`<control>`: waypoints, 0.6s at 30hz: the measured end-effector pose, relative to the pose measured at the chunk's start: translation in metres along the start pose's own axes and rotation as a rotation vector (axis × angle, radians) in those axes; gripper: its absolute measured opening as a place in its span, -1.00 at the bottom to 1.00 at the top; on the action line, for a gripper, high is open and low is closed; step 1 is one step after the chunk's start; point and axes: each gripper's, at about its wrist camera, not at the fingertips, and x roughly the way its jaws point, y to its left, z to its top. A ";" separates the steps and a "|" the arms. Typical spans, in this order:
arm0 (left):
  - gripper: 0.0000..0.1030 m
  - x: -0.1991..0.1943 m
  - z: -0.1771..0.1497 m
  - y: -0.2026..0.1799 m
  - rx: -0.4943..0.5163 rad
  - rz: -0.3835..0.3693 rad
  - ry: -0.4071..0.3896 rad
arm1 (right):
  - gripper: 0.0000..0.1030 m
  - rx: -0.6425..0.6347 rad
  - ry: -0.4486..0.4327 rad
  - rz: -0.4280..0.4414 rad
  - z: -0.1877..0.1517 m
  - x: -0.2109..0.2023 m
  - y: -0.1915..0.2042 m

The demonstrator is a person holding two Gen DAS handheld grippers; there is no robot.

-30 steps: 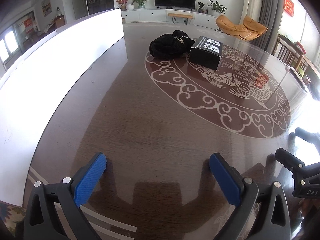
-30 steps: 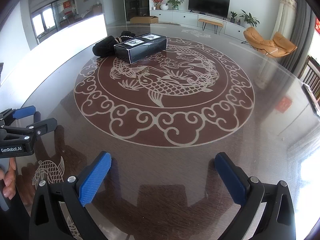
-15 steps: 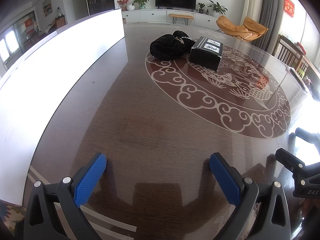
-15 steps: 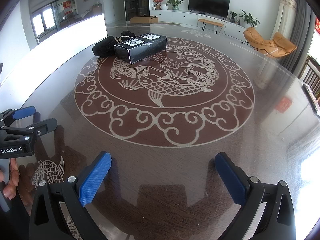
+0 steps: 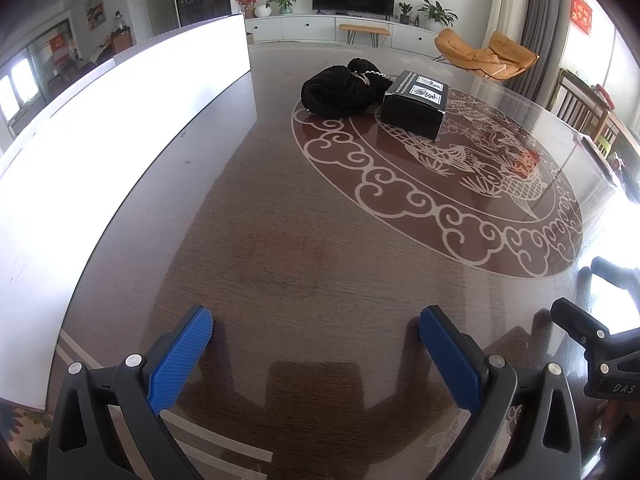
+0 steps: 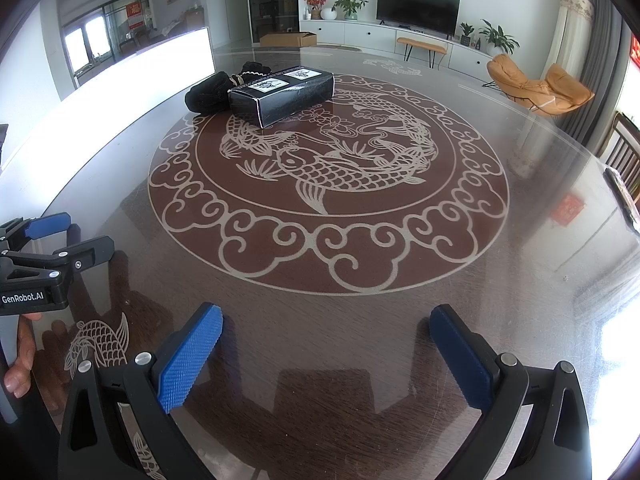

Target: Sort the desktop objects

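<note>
The table (image 6: 540, 280) is big, round and dark brown, with a shiny glass-like top. In the middle is a red-brown circle (image 6: 328, 240) with pale curly clouds around it and a big fish drawn inside. A small pale fish (image 6: 98, 344) is drawn near the table's near edge.

A long black box (image 6: 282, 94) with white labels on top lies at the far side of the circle. A soft black bundle (image 6: 210, 96) lies right beside it, touching it. It could be a bag or some cloth; it is too far off to tell.

The left gripper (image 5: 316, 356) hangs low over the bare brown top, near the edge. Its blue pads (image 5: 180, 360) are spread wide apart with nothing between them. The right gripper (image 6: 326, 360) sits beside it, also low over the table, and its jaws are wide apart and empty too. Both are well apart from the box and the bundle. A hand (image 6: 20, 356) holds the left gripper's handle.

A bright white panel (image 5: 100, 120) stands along the left side of the table. Behind the table is a living room. A black TV (image 6: 418, 8) stands on a long white cabinet (image 6: 360, 34), with plants and flowers next to it. An orange lounge chair (image 6: 540, 88) sits by grey curtains (image 6: 596, 48). A brown cardboard box (image 6: 288, 39) lies on the floor by the cabinet.
</note>
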 end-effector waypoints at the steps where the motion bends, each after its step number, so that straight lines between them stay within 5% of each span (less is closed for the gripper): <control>1: 1.00 0.000 -0.001 0.000 0.001 0.000 -0.004 | 1.00 0.000 0.000 0.000 0.000 0.000 0.000; 18: 1.00 -0.001 -0.002 -0.001 0.001 -0.001 -0.009 | 1.00 0.000 0.000 0.000 0.000 0.000 0.000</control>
